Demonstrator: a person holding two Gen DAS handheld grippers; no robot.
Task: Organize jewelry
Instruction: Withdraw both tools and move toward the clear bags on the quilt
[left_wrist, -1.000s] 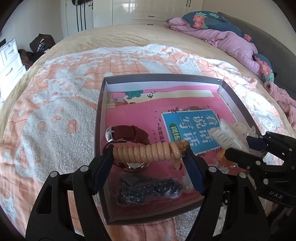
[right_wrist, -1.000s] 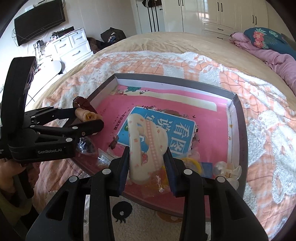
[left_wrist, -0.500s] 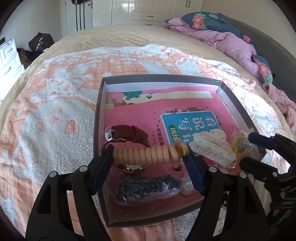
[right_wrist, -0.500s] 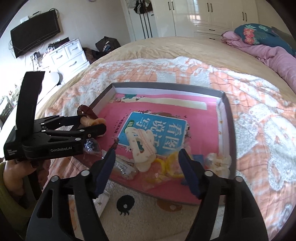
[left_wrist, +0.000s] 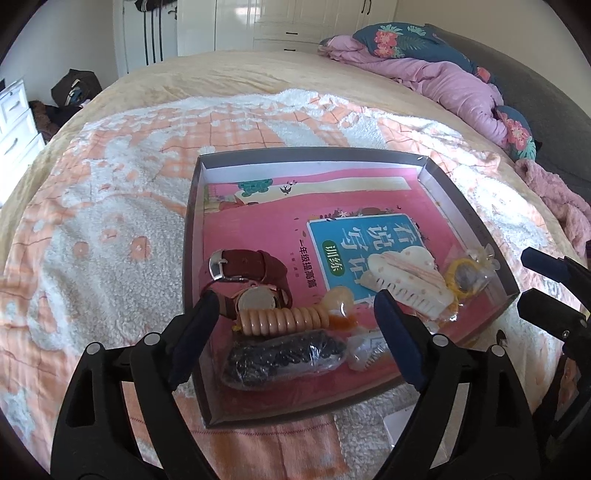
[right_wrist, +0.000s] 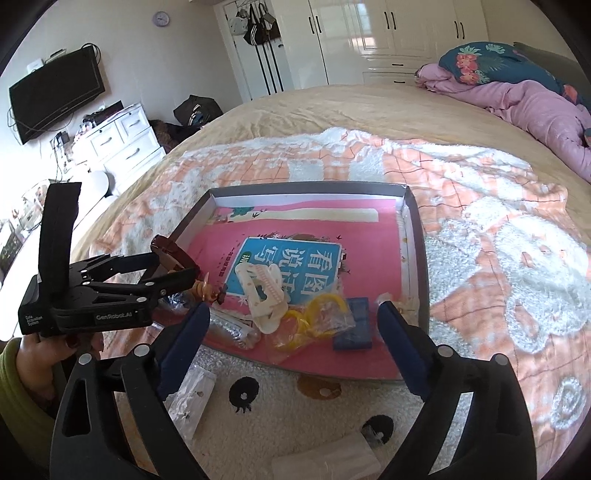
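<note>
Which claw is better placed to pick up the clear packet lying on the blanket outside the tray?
Probably the right claw: it is open, and the clear packet lies close beneath its fingers. The left claw, also open, hovers over the tray.

Bright daylight, glare on the glossy wardrobe doors (right_wrist: 388, 37), strong fisheye bending and dark corners, mostly sharp.
</note>
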